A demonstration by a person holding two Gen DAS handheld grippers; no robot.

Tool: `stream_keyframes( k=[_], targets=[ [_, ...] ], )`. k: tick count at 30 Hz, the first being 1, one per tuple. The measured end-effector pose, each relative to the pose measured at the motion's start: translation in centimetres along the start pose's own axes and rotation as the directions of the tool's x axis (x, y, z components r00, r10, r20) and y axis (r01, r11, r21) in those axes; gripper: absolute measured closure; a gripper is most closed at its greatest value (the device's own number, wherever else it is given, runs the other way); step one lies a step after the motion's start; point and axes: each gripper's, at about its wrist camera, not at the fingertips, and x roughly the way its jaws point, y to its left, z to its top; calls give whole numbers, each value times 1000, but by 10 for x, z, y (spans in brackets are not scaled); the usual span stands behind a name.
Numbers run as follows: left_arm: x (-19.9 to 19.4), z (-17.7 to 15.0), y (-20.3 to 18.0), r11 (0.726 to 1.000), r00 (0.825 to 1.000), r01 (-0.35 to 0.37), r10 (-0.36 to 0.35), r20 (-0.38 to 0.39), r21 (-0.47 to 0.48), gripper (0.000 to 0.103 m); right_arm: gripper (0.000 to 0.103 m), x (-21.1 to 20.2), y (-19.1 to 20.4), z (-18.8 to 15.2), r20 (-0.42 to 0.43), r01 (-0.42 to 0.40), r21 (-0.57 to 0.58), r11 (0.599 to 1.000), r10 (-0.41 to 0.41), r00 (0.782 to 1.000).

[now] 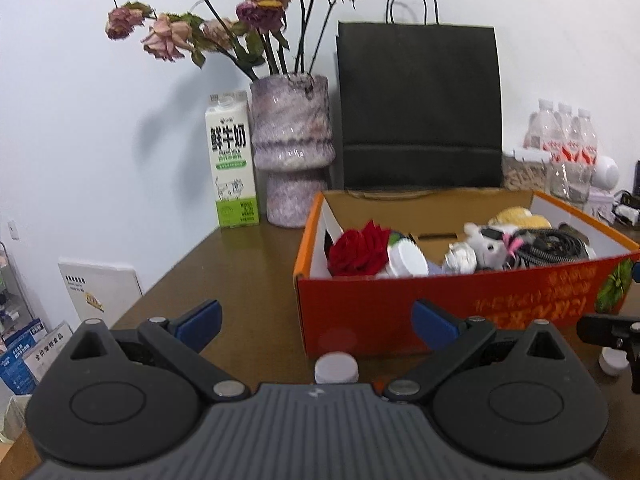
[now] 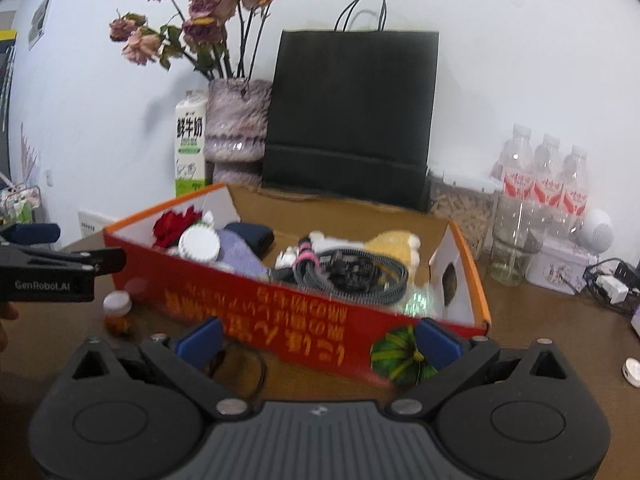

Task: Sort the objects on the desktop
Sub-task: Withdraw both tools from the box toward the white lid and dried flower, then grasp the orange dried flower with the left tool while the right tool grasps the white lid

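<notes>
- Left claw (image 1: 316, 322) gapes wide and empty above a white-capped jar (image 1: 336, 368) on the counter (image 1: 240, 272).
- Right claw (image 2: 318, 340), likewise spread (nothing held), faces the red box (image 2: 280, 320), which is full of sorted items.

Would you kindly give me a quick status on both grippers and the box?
Left gripper open, empty, small jar between its fingers. Right gripper open, empty, at the box front. Box already holds rose, cable, plush.
</notes>
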Motion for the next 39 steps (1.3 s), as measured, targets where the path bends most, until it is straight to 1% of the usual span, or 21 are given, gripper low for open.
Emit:
stream_keyframes(
  k=[6, 13, 18, 23, 28, 32, 33, 34, 36, 37, 38, 39],
  targets=[
    [-1, -7, 0, 999, 997, 33, -33, -63, 3, 0, 0, -5, -3, -14, -52, 14, 3, 1000, -14, 999],
    [1, -10, -4, 998, 993, 55, -53, -105, 18, 0, 1, -3, -10, -23, -125, 31, 32, 999, -27, 992],
    [6, -12, -5, 997, 984, 82, -78, -159, 13, 0, 10, 3, -11, -25, -173, 18, 41, 999, -11, 985],
    [10, -14, -5, 996, 978, 85, -82, -190, 8, 0, 13, 5, -13, -26, -189, 22, 54, 998, -12, 982],
    [12, -14, -6, 994, 973, 110, -109, -205, -7, 1, 16, 7, -14, -26, -206, 20, 73, 997, -4, 979],
    [15, -14, -10, 993, 969, 118, -117, -218, -12, 11, 16, 8, -15, -27, -211, 21, 93, 995, -1, 977],
    [16, -14, -10, 993, 968, 119, -120, -222, -17, 16, 16, 8, -15, -27, -211, 21, 94, 995, -1, 977],
    [18, -14, -10, 993, 966, 119, -122, -228, -23, 19, 16, 8, -15, -27, -212, 20, 95, 995, 0, 977],
    [22, -14, -10, 991, 960, 123, -130, -249, -44, 31, 16, 8, -16, -27, -213, 19, 100, 995, 3, 977],
    [24, -14, -10, 991, 956, 123, -133, -260, -54, 34, 16, 8, -16, -27, -213, 18, 101, 995, 4, 977],
    [24, -13, -10, 991, 957, 118, -129, -260, -57, 38, 16, 8, -16, -27, -213, 19, 101, 995, 3, 977],
    [24, -13, -10, 992, 957, 115, -126, -260, -58, 46, 16, 8, -16, -26, -214, 19, 100, 995, 3, 977]
  ],
)
